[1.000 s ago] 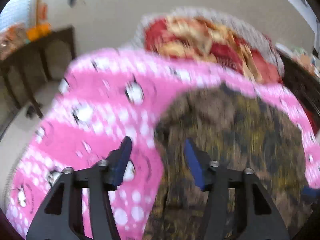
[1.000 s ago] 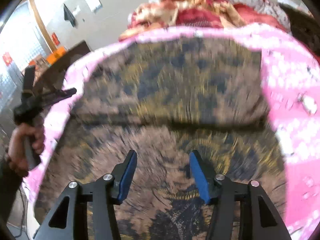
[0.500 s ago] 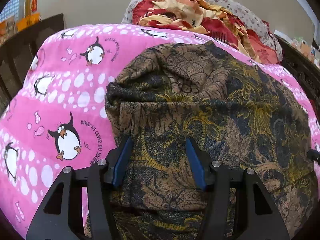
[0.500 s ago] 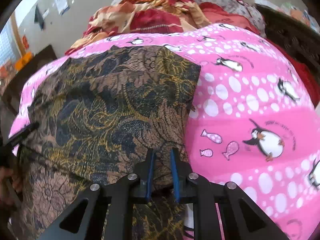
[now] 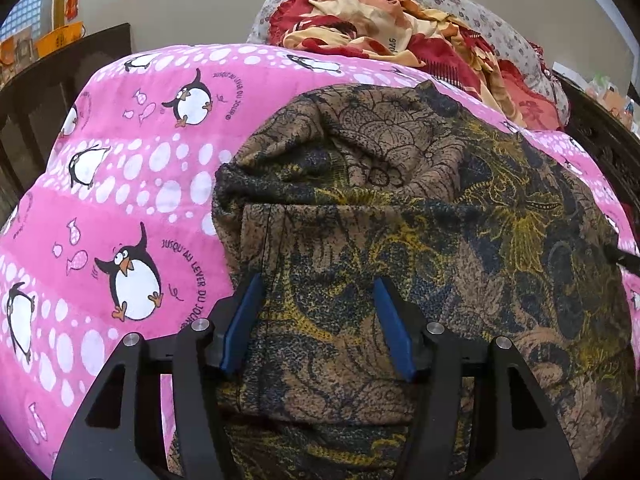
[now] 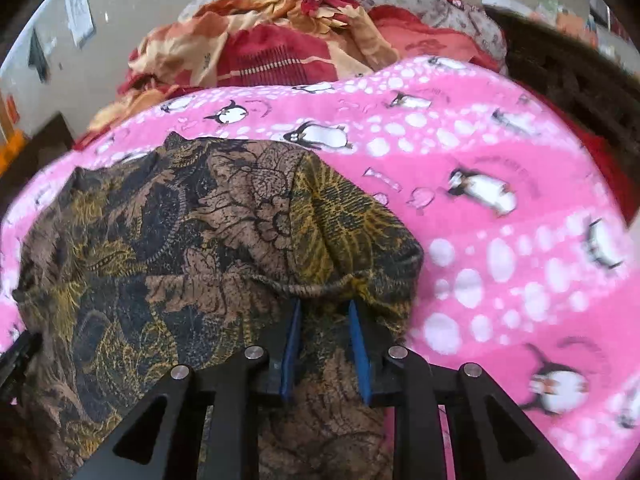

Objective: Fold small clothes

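Brown-black-yellow patterned garment [image 5: 400, 216] lies on pink penguin blanket [image 5: 132, 184], partly folded, bunched toward 12 o'clock. Fold edge runs across the cloth just ahead of the blue pads in both views.

Left wrist view: left gripper [image 5: 318, 288] at 6 o'clock, pointing down over the garment's left side. Jaws stand apart, roughly mid-width, nothing pinched. Cloth lies under and between the pads, but no pad presses on it, so released. Left pad sits near the garment's left edge, pink blanket just beside it at 9 o'clock. Pads sharp, no blur. Thin dark tip at 3 o'clock edge of frame over the cloth; prob. the other tool, can't confirm.

Right wrist view: right gripper [image 6: 324, 306] at 6 o'clock, over the garment's [image 6: 192, 240] right-hand part. Jaws narrow and have just been opening a little after a tighter squeeze. A rolled hem ridge of the cloth runs across right at the fingertips, cloth fills the gap between pads. Can't tell whether pads still bite the fabric or only straddle it. Blanket [image 6: 500, 240] at 3 o'clock is motion-blurred. Dark tool part at 8 o'clock frame edge.

Surroundings: red-orange floral bedding heap [image 5: 392, 36] at 12 o'clock beyond the blanket, grey flowered pillow [image 5: 500, 28] behind it. Dark wood furniture [image 5: 60, 92] at 10 o'clock in left view; dark carved bed frame [image 6: 568, 80] at 2 o'clock in right view. Beige wall [image 5: 200, 4] behind w/ small posted items.
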Demonstrator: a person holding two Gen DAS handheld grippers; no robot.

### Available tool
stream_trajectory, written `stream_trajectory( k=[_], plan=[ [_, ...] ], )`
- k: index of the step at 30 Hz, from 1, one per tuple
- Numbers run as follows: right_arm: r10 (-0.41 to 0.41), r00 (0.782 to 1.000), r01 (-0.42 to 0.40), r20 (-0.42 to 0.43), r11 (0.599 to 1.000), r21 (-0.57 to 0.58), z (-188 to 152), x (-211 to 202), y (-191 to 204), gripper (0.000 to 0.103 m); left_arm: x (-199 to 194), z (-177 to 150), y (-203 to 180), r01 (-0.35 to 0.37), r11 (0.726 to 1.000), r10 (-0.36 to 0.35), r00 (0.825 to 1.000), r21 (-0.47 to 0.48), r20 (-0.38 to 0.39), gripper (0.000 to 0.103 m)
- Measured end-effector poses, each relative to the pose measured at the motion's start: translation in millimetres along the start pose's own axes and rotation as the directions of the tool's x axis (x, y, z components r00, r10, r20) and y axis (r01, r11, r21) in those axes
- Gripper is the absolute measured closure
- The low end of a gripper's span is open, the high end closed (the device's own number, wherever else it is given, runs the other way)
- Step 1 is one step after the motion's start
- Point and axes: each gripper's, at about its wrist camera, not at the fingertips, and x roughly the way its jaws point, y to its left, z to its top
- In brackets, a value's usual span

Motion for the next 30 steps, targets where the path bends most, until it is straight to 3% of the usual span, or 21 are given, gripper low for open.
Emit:
stream_trajectory(
  k=[2,4,7,8,10,13,14,16,17,19,30],
  plan=[
    [0.039,0.995,-0.035,0.09,0.998,-0.044,-4,-28,15,0.081,0,0,1,0.003,1.0,-0.003,1.0,-0.003,0.001,0.044],
    [0.082,0.989,-0.072,0.122,0.994,-0.085,-18,-40,31,0.075,0,0,1,0.004,1.0,-0.004,1.0,-0.003,0.0,0.044],
    [0.057,0.998,-0.06,-0.027,0.991,-0.119,-51,-5,45,0.071,0,0,1,0.003,1.0,-0.003,1.0,-0.001,0.0,0.044],
    [0.049,0.999,-0.048,0.009,0.996,-0.078,-53,-12,43,0.071,-1,-1,1,0.003,1.0,-0.003,1.0,-0.002,0.0,0.044],
    [-0.005,1.0,0.004,-0.005,1.0,-0.028,-51,-32,50,0.071,-1,-1,2,0.006,1.0,-0.006,1.0,-0.005,-0.001,0.044],
    [0.097,0.988,-0.09,0.122,0.994,-0.059,-59,-75,77,0.071,-1,-1,2,0.006,1.0,-0.006,1.0,-0.005,-0.001,0.043],
    [0.118,0.985,-0.105,0.125,0.989,-0.105,-68,-79,89,0.068,-1,-1,2,0.007,1.0,-0.007,1.0,-0.005,-0.001,0.043],
    [0.104,0.995,-0.101,0.009,0.981,-0.169,-87,-51,107,0.054,-1,-1,2,0.006,1.0,-0.006,1.0,-0.004,-0.001,0.043],
    [0.104,0.995,-0.101,0.007,0.979,-0.178,-101,-39,109,0.053,-1,-1,3,0.006,1.0,-0.006,1.0,-0.002,-0.001,0.042],
    [0.142,0.99,-0.139,0.012,0.982,-0.13,-96,-43,98,0.047,-1,-1,4,0.012,1.0,-0.012,1.0,-0.004,0.0,0.041],
    [0.137,0.991,-0.134,0.011,0.983,-0.122,-99,-42,102,0.045,-3,-2,5,0.019,1.0,-0.019,1.0,-0.013,0.005,0.04]
  ],
)
